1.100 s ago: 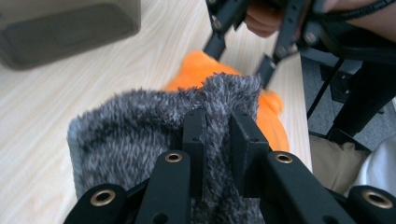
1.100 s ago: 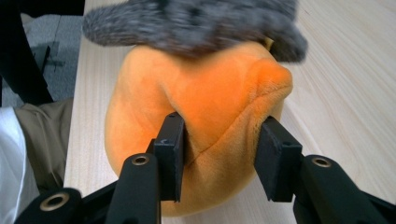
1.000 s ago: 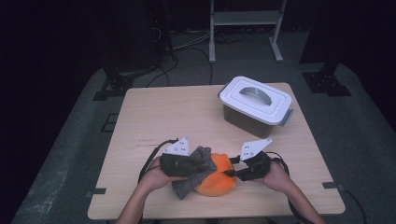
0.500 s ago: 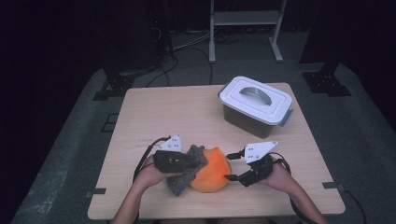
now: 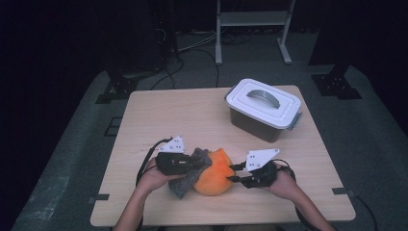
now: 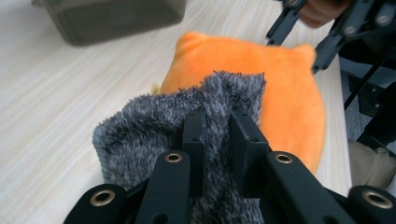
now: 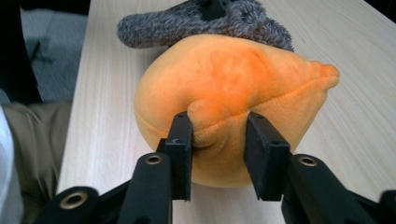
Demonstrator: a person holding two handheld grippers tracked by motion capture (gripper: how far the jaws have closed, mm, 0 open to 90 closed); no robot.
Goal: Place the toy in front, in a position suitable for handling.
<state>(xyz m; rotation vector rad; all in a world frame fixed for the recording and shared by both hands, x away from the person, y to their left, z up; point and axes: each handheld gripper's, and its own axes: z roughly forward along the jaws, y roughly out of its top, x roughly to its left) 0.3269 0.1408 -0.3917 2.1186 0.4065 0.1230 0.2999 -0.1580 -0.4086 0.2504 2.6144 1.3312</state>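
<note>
A wooden tabletop (image 5: 192, 115) carries a lidded grey storage box (image 5: 262, 109) near its far right corner. Close to the near edge, about midway along it, lies an orange plush toy (image 5: 215, 173), with a grey fuzzy cloth (image 5: 188, 175) draped against its left side. The right gripper (image 7: 219, 140) has just been closing and pinches a fold of the plush. The left gripper (image 6: 217, 135) is clamped tight on the cloth
</note>
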